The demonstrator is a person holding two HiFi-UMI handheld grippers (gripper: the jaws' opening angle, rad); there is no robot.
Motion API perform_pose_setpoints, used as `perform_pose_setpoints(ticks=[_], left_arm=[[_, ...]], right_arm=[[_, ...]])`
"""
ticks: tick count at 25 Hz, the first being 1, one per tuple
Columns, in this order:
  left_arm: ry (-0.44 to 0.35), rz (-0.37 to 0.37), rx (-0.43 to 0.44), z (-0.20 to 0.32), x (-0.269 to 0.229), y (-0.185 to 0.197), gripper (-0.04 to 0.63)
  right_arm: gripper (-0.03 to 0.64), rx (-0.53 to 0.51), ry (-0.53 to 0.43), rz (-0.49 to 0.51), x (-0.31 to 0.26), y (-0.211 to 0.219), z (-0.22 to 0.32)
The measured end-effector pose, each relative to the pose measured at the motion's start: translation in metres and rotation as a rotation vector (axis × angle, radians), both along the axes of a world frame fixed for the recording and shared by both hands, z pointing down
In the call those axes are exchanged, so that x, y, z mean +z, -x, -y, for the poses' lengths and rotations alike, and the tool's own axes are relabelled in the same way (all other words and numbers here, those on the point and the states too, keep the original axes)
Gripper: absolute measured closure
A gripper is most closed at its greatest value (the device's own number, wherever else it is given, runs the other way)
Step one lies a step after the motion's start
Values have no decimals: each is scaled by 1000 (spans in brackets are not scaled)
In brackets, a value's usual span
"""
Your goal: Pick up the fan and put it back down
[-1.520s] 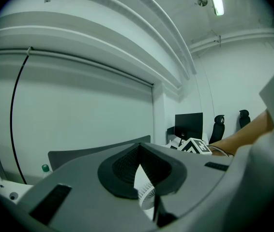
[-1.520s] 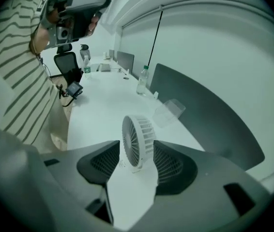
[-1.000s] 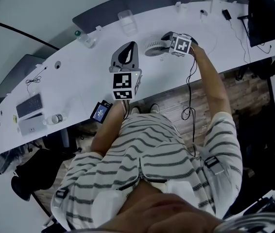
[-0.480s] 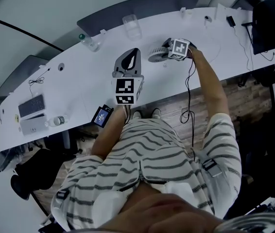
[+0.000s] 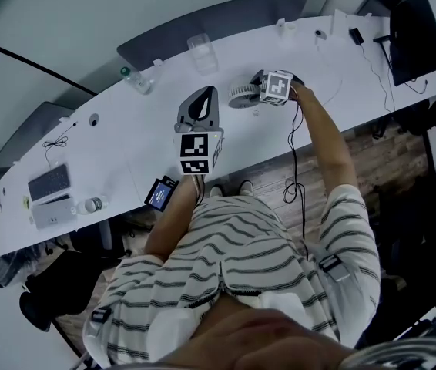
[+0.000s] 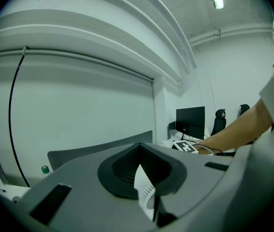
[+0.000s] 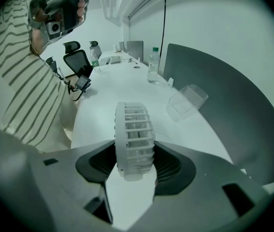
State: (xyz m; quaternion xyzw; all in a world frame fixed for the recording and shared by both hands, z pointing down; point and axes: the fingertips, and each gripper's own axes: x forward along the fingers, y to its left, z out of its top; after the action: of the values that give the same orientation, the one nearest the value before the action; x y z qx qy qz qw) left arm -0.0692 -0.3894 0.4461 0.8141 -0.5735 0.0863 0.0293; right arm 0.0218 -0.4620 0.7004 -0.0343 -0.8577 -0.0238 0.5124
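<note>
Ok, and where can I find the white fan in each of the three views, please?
Head view: upper centre, the fan at the tip of the right gripper.
Left gripper view: only a ribbed white sliver shows low in the centre; it may be the fan.
Right gripper view: centre, the fan gripped between the jaws.
Shared landmark: the grey partition, lower left in the left gripper view, at the right in the right gripper view.

Matt finish is showing on the white slatted plastic fan (image 7: 133,129); right gripper (image 7: 134,153) is wearing matt grey plastic, black pads (image 7: 175,167) ribbed; long white desk (image 7: 103,88) is looking smooth, faintly glossy; clear plastic cup (image 7: 185,103) is glinting.
</note>
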Motion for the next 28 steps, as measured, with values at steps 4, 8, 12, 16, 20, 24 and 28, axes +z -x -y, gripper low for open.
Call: perform_pose_setpoints(ticks=[4, 8, 12, 16, 20, 24, 28], left_arm=[[-6, -12, 5, -1, -1, -1, 588], [-12, -25, 20, -6, -3, -6, 588], [-13, -35, 32, -8, -3, -10, 588], [-19, -40, 45, -12, -6, -14, 588], [-24, -42, 58, -16, -10, -19, 588], [-30, -47, 68, -21, -11, -21, 588], [-28, -55, 68, -25, -10, -20, 588]], right_arm=[[388, 52, -1, 22, -8, 1, -2], [388, 190, 7, 72, -22, -3, 1], [388, 293, 4, 119, -34, -6, -2], [388, 440, 1, 183, -47, -5, -6], [388, 628, 14, 283, -66, -6, -4], [388, 822, -7, 400, -88, -9, -2], [388, 958, -24, 480, -108, -8, -9]])
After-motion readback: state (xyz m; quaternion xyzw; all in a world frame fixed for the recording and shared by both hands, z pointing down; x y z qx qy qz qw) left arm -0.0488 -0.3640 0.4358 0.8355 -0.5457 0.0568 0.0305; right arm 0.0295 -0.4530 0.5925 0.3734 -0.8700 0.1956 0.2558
